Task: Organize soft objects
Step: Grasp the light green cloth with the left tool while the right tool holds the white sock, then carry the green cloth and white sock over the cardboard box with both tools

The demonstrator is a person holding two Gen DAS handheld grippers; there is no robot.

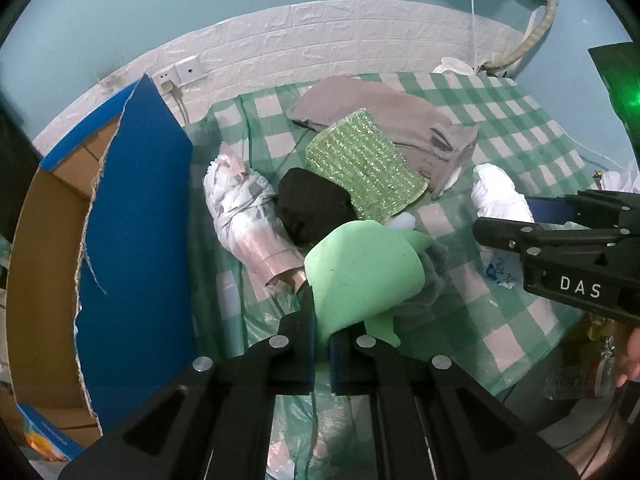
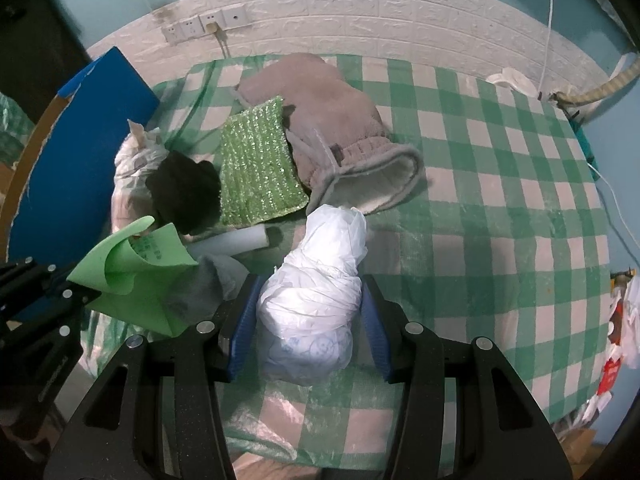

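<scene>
Two grippers work over the green-and-white checked counter (image 2: 480, 208). The left gripper (image 1: 322, 320) has its fingers pinched tight on a curled, pale green foam sheet (image 1: 360, 268), raised beside the blue cardboard box (image 1: 136, 216). The right gripper (image 2: 308, 312) has its fingers clasping a crumpled white plastic bag bundle (image 2: 316, 292), near a sparkly green scouring cloth (image 2: 260, 168).

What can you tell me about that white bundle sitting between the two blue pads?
The white plastic bundle looks like a crinkled thin bag wrapped tight into a lumpy roll, with faint blue print near its lower end. It lies lengthwise on the green checked tablecloth, pointing toward the grey mitten. The right tool clamps it on both sides.
</scene>
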